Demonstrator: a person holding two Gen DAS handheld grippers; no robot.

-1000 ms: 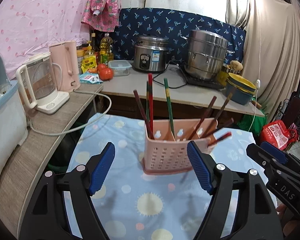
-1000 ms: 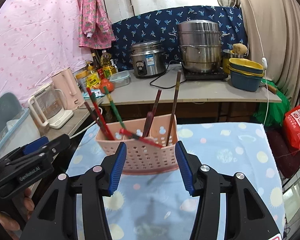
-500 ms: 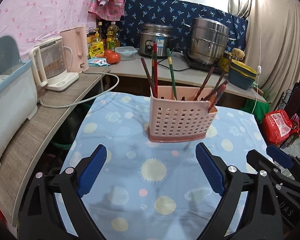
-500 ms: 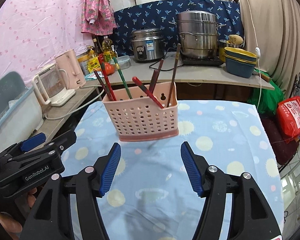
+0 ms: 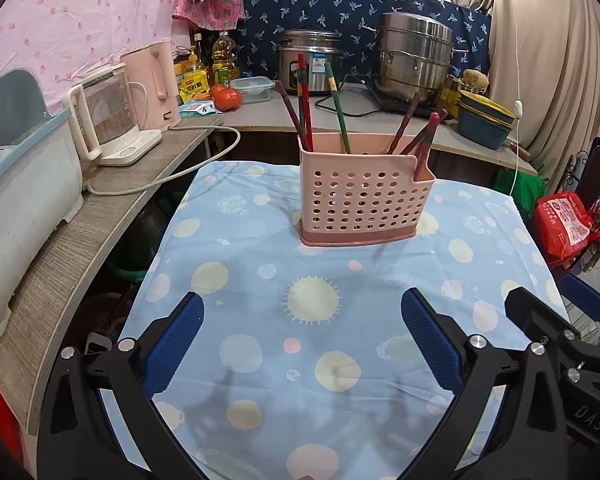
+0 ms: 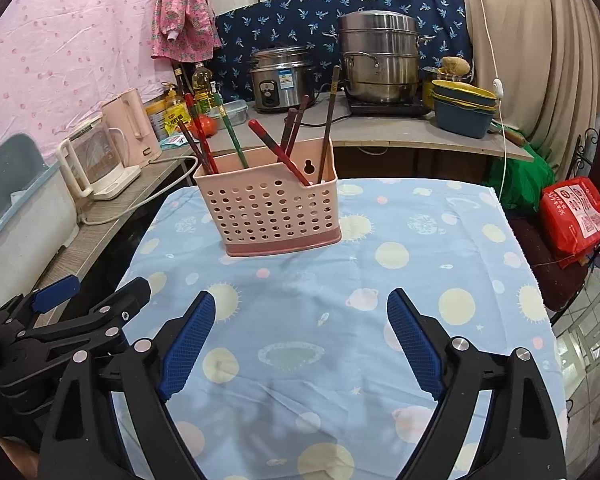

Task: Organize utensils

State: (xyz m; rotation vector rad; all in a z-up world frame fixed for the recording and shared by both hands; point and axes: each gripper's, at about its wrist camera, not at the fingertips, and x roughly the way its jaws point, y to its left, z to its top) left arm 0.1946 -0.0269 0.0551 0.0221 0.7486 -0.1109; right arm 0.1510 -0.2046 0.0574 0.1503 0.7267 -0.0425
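Observation:
A pink perforated utensil holder (image 5: 362, 200) stands upright on the blue dotted tablecloth (image 5: 312, 320); it also shows in the right wrist view (image 6: 274, 210). Several chopsticks (image 5: 304, 100) in red, green and brown stand in it, also seen in the right wrist view (image 6: 280, 148). My left gripper (image 5: 302, 312) is open and empty, well short of the holder. My right gripper (image 6: 300, 310) is open and empty, also back from the holder. Each gripper shows at the edge of the other's view.
A wooden counter (image 5: 80, 232) at left carries a glass kettle (image 5: 108, 120), a pink kettle (image 5: 156, 84) and a white bin (image 5: 16, 184). Behind are a rice cooker (image 5: 310, 60), a steel steamer (image 5: 414, 56) and stacked bowls (image 5: 486, 120). A red bag (image 5: 566, 224) lies at right.
Both grippers have pulled back from the holder, which now stands farther off. The jaws have opened wider. The holder and chopsticks stay in place on the cloth.

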